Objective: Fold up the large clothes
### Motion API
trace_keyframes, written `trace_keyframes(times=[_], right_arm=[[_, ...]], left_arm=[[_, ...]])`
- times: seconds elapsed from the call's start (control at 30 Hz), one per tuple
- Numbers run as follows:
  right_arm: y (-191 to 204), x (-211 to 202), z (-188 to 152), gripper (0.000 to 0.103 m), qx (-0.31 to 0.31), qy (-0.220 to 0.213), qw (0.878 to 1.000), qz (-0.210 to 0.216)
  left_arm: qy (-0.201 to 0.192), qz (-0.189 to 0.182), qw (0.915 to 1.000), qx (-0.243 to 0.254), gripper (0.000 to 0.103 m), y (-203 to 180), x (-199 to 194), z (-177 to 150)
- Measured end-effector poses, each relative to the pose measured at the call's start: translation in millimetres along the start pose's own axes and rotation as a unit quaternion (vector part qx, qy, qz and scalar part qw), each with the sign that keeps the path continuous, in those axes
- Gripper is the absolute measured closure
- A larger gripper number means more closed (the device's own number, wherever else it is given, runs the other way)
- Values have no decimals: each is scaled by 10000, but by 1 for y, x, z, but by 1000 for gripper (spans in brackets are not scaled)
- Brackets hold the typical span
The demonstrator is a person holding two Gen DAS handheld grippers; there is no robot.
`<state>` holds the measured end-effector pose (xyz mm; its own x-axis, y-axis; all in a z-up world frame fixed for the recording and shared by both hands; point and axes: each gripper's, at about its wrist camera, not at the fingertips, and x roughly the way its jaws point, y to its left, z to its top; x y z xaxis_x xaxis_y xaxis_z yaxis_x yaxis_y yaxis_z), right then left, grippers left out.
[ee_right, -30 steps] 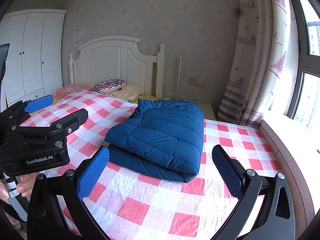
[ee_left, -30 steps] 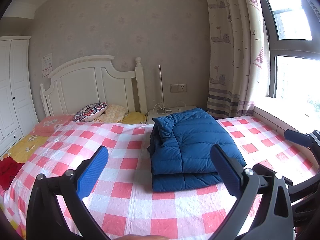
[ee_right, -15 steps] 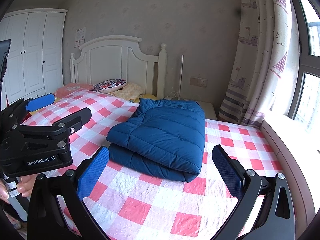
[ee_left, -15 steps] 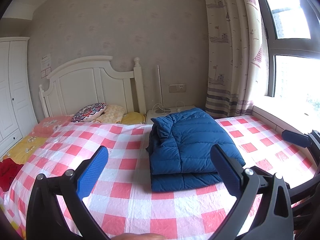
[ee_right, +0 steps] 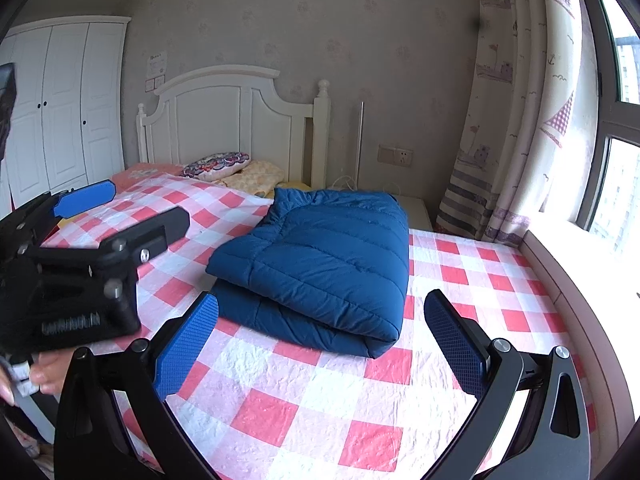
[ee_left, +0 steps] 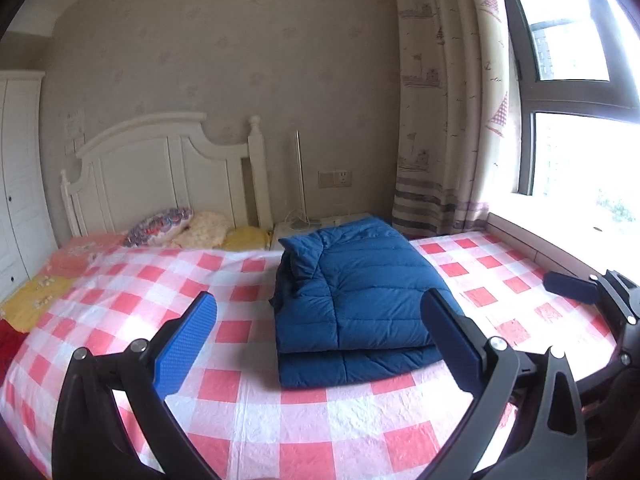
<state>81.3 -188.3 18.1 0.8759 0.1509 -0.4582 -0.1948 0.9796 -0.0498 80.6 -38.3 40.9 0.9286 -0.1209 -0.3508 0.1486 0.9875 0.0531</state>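
Observation:
A blue puffer jacket (ee_left: 360, 300) lies folded in a neat rectangle on the red-and-white checked bed sheet (ee_left: 256, 412); it also shows in the right wrist view (ee_right: 320, 264). My left gripper (ee_left: 320, 344) is open and empty, held above the sheet in front of the jacket, apart from it. My right gripper (ee_right: 320, 344) is open and empty, also in front of the jacket and clear of it. The left gripper's body shows at the left of the right wrist view (ee_right: 80, 280). The right gripper's blue pad shows at the right edge of the left wrist view (ee_left: 572, 288).
A white headboard (ee_left: 160, 184) and pillows (ee_left: 160, 226) stand at the bed's far end. A white nightstand (ee_right: 412, 208) sits behind the jacket. A curtain (ee_right: 500, 120) and window sill (ee_left: 560, 240) run along the right. A white wardrobe (ee_right: 64, 112) stands at the left.
Both grippers have drifted slightly; the left gripper's body has moved right and nearer in the right wrist view. The jacket has not moved.

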Motion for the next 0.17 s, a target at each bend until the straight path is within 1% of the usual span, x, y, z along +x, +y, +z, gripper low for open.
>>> trace_keyframes(times=[0.07, 0.1, 0.17], right_arm=[[-8, 7, -3, 4, -29, 57, 9999, -79], [-14, 10, -4, 4, -41, 69, 9998, -157], [-46, 20, -3, 4, -23, 168, 9985, -527]], left_arm=[[388, -212, 9989, -131, 2, 17, 20, 0], [518, -205, 9982, -219, 2, 28, 30, -1], [755, -13, 9961, -459, 2, 63, 55, -1]])
